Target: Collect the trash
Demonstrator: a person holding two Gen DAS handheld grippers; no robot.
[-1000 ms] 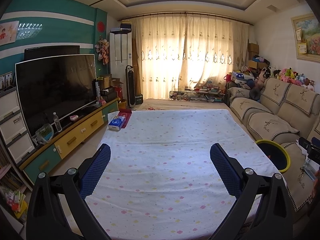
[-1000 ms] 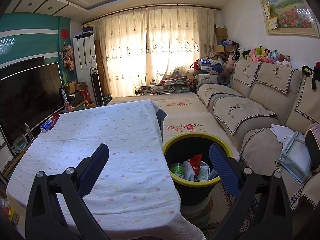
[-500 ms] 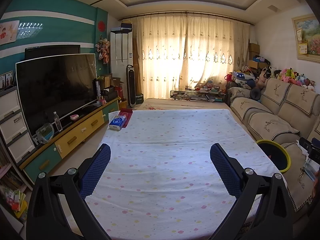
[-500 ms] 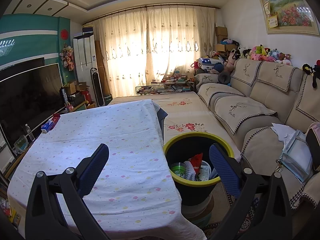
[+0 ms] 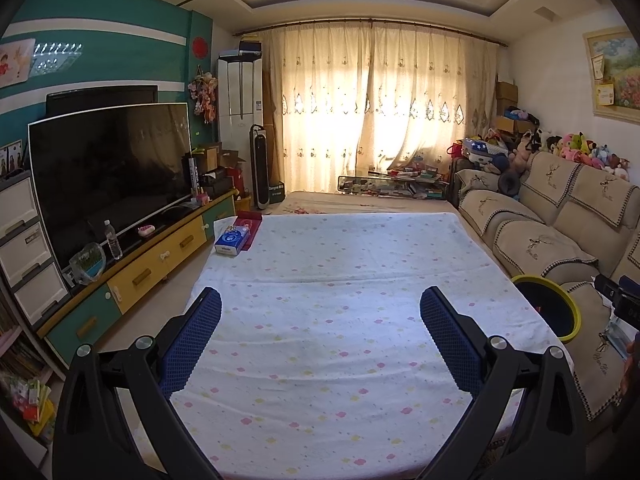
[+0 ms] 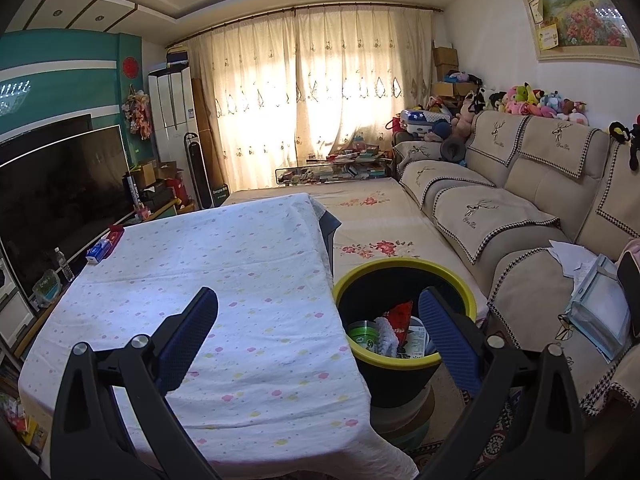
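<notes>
I hold both grippers, left (image 5: 320, 312) and right (image 6: 318, 312), spread, nothing between. Tissue box (image 5: 232, 241) far-left on table (image 5: 340, 320); bin (image 6: 404, 320) with trash beside, sofa (image 6: 500, 216) right.

The trash bin (image 5: 568, 312) is half hidden behind the table (image 5: 340, 320); items inside the trash bin (image 6: 406, 268) are partly covered by the right gripper's finger (image 6: 448, 336).

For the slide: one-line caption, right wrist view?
Open right gripper hovers over the cloth-covered table beside the yellow-rimmed trash bin holding wrappers.
</notes>
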